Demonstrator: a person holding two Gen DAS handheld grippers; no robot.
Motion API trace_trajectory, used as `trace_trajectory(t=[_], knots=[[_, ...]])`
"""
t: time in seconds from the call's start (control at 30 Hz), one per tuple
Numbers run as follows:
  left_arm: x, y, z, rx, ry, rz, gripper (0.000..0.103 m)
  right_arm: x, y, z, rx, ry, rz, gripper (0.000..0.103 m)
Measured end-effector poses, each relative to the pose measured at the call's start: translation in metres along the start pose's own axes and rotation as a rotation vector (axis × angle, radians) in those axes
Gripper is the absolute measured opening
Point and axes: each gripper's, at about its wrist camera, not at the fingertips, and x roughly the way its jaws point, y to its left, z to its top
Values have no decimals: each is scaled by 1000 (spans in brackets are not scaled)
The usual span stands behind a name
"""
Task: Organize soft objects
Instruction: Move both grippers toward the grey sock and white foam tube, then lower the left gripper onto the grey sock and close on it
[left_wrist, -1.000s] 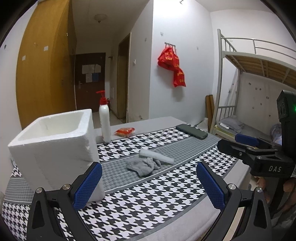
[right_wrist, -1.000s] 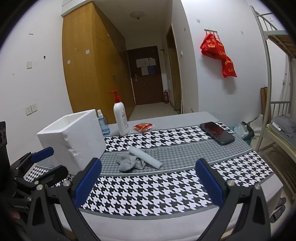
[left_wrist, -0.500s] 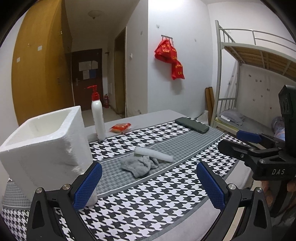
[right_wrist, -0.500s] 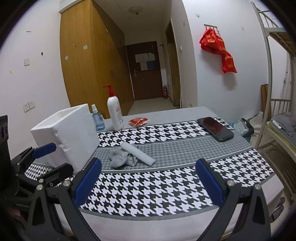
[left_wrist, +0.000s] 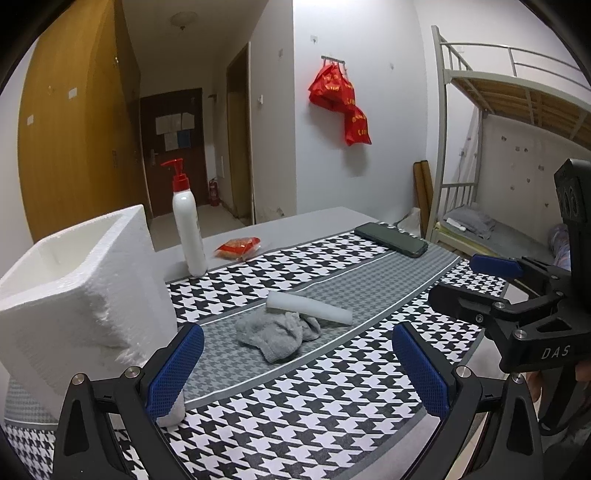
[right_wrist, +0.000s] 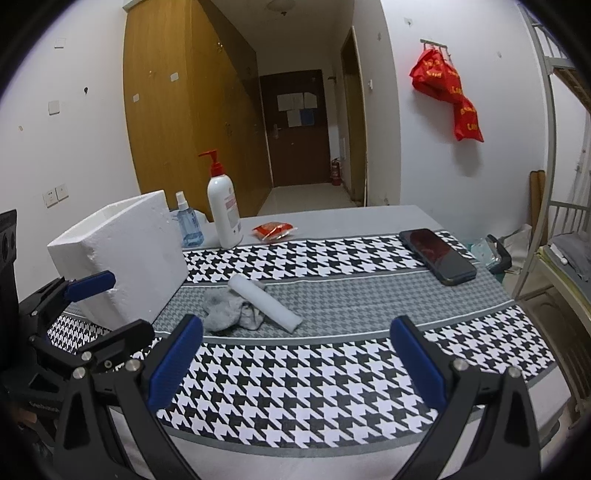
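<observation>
At the table's middle, the sock (left_wrist: 277, 334) and foam roll (left_wrist: 308, 308) lie touching, outside the box (left_wrist: 79, 299) at the left edge. My left gripper (left_wrist: 297, 373) and right gripper (right_wrist: 295, 362) hover wide-jawed, empty; I judge nothing sorted yet.

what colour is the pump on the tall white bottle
Red; the pump tops the white bottle, clearest in the right wrist view.

Both wrist views face the table (left_wrist: 332, 424) from its near edge.
</observation>
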Motion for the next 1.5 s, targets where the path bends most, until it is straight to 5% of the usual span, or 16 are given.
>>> trace_trajectory(t=[0.9, 1.5], knots=[[70, 11, 7, -3, 167, 11, 102, 51, -30, 10, 8, 89, 22, 102], [122, 35, 1, -105, 292, -13, 102, 82, -33, 10, 14, 154, 58, 102]])
